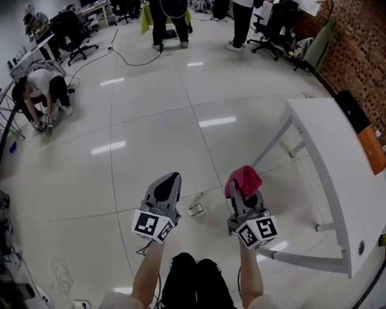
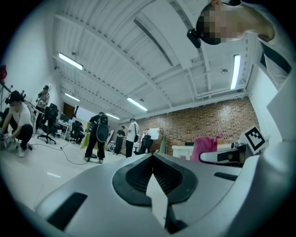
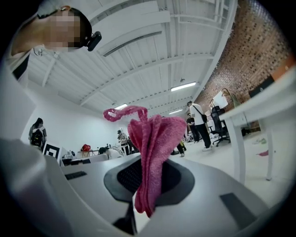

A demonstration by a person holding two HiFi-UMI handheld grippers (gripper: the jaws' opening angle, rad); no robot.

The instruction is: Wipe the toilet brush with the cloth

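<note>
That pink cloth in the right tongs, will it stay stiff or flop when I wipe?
Probably floppy: the pink cloth bunches into folds where the right tongs pinch it, a thin loop curling off its top. Its fuzzy surface likely grips rather than slips. Seems light: it stands up unsupported.

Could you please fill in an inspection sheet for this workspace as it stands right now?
Surface: glossy white tiled floor; white table at the right, nothing seen on its visible top.
Job's things: pink cloth bunched in the right gripper; toilet brush not made out.
Clutter: small pale object on the floor between the grippers, too small to identify.
Grippers: left gripper shut, nothing between its jaws; right gripper shut on the cloth.
Cables: dark cable snaking across the floor far ahead.
Surroundings: crouching person at the left, standing people, office chairs, brick wall at the right.
</note>
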